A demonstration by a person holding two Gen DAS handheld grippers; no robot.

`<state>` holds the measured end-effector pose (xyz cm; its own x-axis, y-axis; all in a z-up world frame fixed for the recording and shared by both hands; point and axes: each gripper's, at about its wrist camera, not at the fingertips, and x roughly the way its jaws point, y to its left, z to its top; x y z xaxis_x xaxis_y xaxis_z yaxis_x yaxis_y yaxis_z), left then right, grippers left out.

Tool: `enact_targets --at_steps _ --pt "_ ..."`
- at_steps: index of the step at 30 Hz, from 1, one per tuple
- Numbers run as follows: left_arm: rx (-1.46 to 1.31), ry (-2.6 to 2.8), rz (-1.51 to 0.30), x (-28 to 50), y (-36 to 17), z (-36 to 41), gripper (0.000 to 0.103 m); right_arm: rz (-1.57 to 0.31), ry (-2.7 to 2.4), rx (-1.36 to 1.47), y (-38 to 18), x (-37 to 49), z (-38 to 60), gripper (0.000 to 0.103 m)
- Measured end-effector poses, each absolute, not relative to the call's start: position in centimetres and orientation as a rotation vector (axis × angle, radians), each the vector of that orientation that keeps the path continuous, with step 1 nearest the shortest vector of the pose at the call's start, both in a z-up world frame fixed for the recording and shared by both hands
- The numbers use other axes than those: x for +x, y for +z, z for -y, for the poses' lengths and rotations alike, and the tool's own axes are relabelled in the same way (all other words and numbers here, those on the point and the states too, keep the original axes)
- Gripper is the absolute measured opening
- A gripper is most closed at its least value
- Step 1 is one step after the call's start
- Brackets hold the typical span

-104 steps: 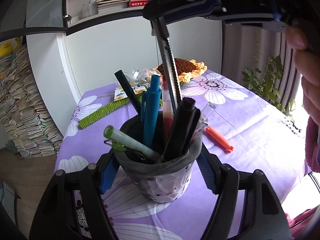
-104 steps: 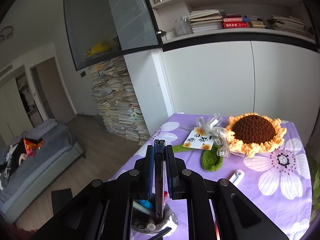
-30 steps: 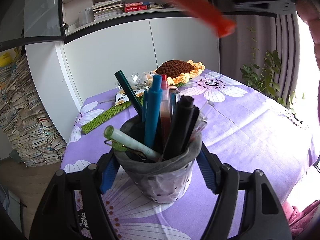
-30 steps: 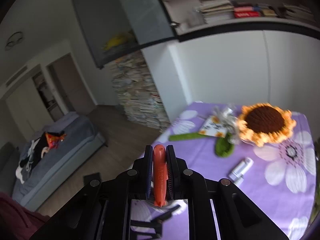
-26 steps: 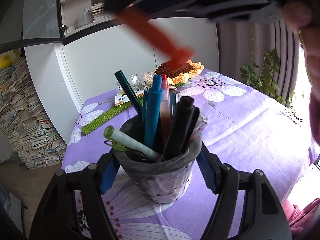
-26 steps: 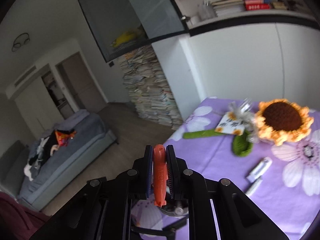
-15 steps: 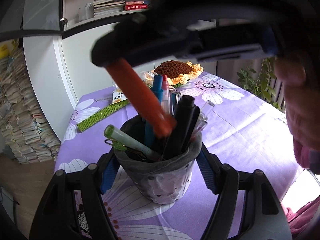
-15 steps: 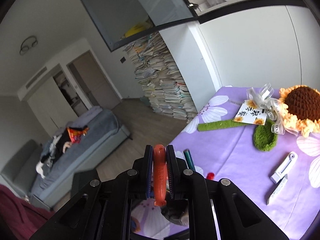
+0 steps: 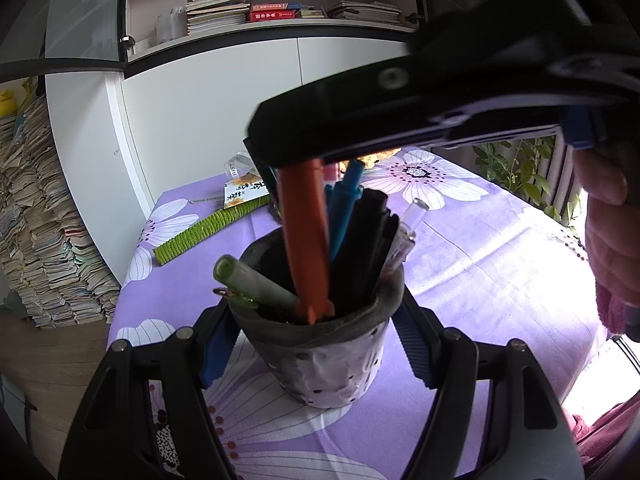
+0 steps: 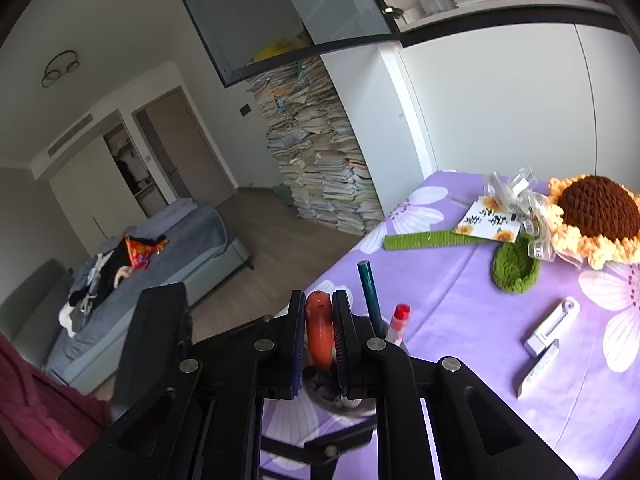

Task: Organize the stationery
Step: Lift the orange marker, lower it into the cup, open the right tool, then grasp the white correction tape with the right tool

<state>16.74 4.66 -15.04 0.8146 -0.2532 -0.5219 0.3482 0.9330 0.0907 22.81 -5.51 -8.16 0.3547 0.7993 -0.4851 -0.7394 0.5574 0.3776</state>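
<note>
- The orange pen (image 9: 306,236) is held nearly upright, its long axis tilted slightly, with its lower tip already inside the mouth of the pen cup (image 9: 320,344), just beside the green pen (image 9: 256,286) that leans on the rim.
- The upper end of the orange pen is clamped between the narrow jaws of the right gripper (image 10: 319,332); directly below those fingers lies the cup, so the coming release is judged to be a straight drop.
- The pen is seen as a plain, smooth orange barrel; whether its tip touches the cup's bottom cannot be told.
- The cup is pinched at its sides by the left gripper (image 9: 316,344) and stands on the purple floral tablecloth (image 9: 500,264).
- Black, blue and red pens are already stood in the cup.
- Two white stationery pieces (image 10: 546,340) are left lying on the cloth, nearer the right hand.
</note>
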Motion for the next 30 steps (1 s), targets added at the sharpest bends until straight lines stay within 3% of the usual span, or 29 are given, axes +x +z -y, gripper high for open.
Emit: enact_targets --at_steps 13,18,22,30 --pt "0.193 -0.315 -0.527 16.7 -15.0 -4.7 0.071 -0.712 0.772 0.138 -6.1 23.5 10.0 0.015" --pt "0.19 -0.312 -0.528 16.7 -15.0 -4.7 0.07 -1.018 0.331 0.122 -10.6 29.6 13.8 0.015" --pt "0.193 -0.309 -0.532 16.6 -15.0 -4.7 0.071 -1.223 0.305 0.291 -14.7 32.9 15.7 0.015" --pt "0.198 -0.308 -0.536 16.7 -14.9 -4.8 0.071 -1.275 0.297 0.265 -15.3 35.7 13.9 0.015"
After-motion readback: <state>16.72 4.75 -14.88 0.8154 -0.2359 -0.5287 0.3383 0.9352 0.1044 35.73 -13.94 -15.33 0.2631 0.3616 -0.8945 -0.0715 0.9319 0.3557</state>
